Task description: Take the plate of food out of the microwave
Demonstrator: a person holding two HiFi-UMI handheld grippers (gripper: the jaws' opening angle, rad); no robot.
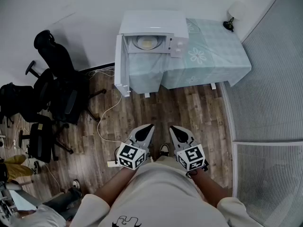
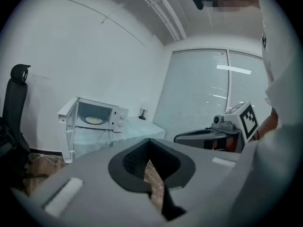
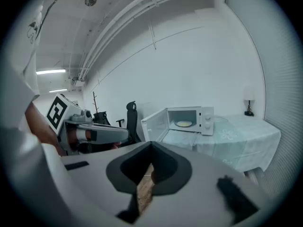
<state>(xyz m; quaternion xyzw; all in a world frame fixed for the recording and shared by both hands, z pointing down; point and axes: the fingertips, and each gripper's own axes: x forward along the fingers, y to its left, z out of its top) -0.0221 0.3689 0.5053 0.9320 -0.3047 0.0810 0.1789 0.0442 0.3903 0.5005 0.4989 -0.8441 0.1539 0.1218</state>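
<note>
A white microwave [image 1: 152, 31] stands on a table far ahead of me, its door [image 1: 121, 66] swung open to the left. Inside it lies a plate of pale yellow food [image 1: 147, 43], also seen as the plate [image 2: 94, 120] in the left gripper view and the plate [image 3: 184, 124] in the right gripper view. My left gripper [image 1: 148, 127] and right gripper [image 1: 173, 128] are held side by side close to my body, over the wooden floor. Both are shut and empty, well short of the microwave.
The table [image 1: 215, 56] wears a light green cloth, with a small lamp [image 1: 230, 21] at its far corner. Black office chairs [image 1: 59, 84] crowd the left side. A white cable [image 1: 107, 117] trails over the floor. Blinds [image 1: 267, 103] line the right.
</note>
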